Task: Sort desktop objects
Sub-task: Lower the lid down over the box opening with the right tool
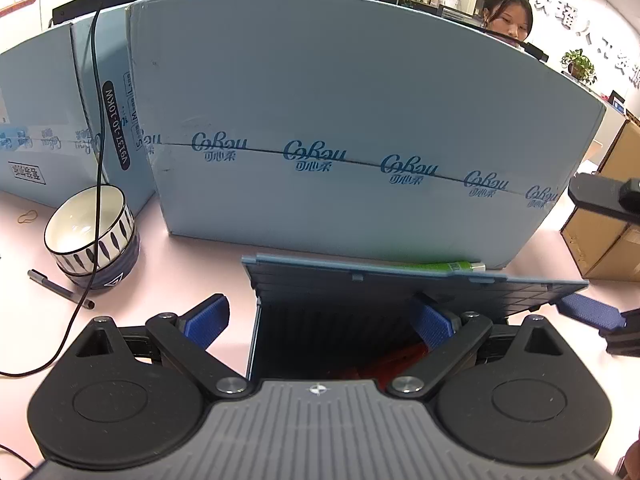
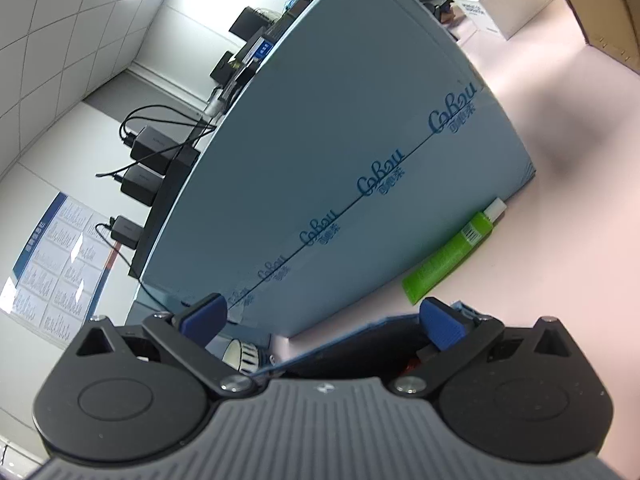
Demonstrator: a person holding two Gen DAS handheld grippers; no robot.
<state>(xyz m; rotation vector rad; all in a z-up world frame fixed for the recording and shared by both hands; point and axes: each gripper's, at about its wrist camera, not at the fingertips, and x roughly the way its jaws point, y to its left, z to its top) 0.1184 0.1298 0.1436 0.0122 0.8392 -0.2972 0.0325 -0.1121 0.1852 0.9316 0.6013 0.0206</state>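
Sorting looks barely half done imo; something red already sits in the dark slatted storage box with the blue rim; the green squeeze tube, black pen and striped ceramic bowl remain out on the pink desk; left gripper and right gripper are both spread, empty, over the box.

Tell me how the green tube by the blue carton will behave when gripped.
The green tube looks soft-walled with a flat crimped end, so it will probably squash under the pads. Lying flat against the blue carton, it seems unlikely to roll far. Its glossy skin may be slippery.
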